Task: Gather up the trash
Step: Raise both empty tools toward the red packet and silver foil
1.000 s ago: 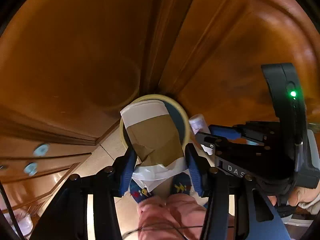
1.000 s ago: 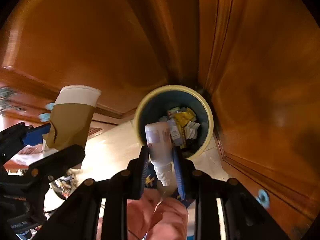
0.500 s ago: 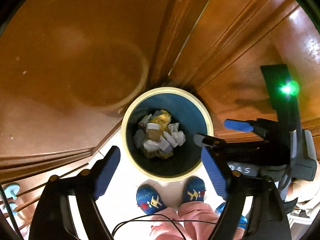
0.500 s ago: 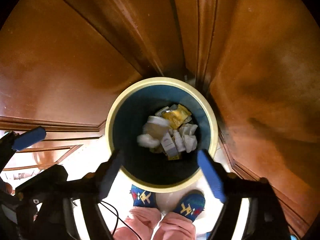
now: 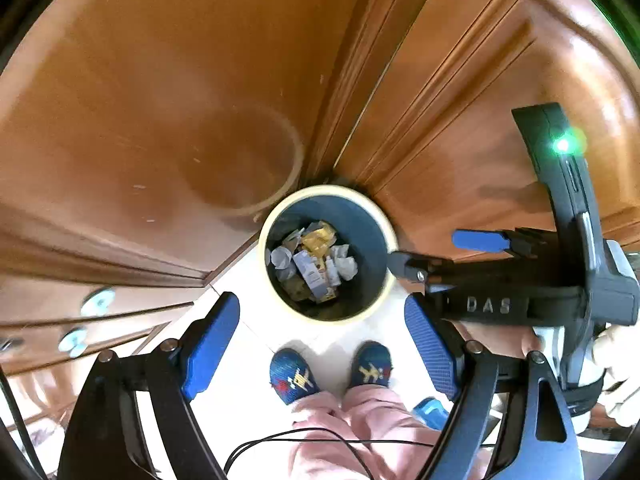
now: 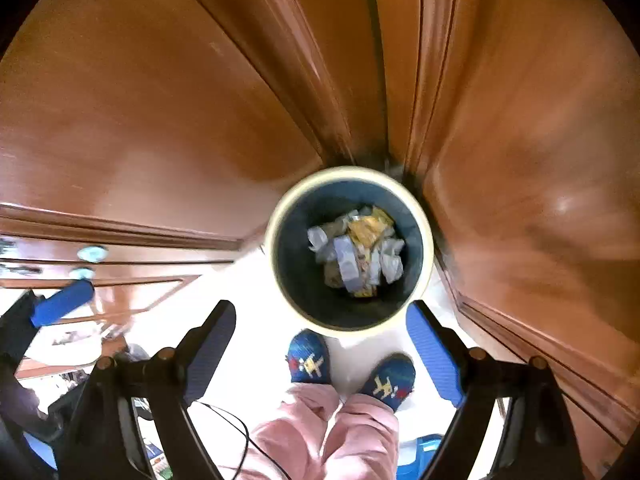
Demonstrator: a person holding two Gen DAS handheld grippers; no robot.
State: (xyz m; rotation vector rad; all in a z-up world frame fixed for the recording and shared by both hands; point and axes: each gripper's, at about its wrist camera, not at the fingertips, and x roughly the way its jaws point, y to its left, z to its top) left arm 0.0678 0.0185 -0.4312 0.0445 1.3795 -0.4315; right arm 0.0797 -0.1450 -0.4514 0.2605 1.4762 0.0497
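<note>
A round bin with a cream rim [image 5: 265, 248] [image 6: 273, 248] and dark blue inside stands on the pale floor in a corner of wooden doors. Crumpled trash [image 5: 316, 260] [image 6: 356, 252], white, grey and yellow, lies at its bottom. My left gripper [image 5: 320, 320] hangs above the bin's near edge, open, with nothing between its blue pads. My right gripper [image 6: 322, 320] hovers likewise above the near rim, open wide and empty. In the left wrist view the right gripper [image 5: 428, 248] reaches in from the right beside the bin. One left gripper pad [image 6: 62, 302] shows at the right wrist view's left edge.
Glossy wooden cabinet doors [image 5: 168, 112] [image 6: 520, 160] close in behind and beside the bin. Drawers with pale blue knobs [image 5: 98, 300] [image 6: 92, 253] are at the left. A person's feet in blue slippers [image 5: 294, 376] [image 6: 310, 362] and pink trousers stand just before the bin. A black cable [image 5: 320, 440] hangs below.
The left gripper let go of a brown and white paper cup and the right one a small white bottle. Both now stand open and empty. Since then both have risen, so the bin looks smaller.
</note>
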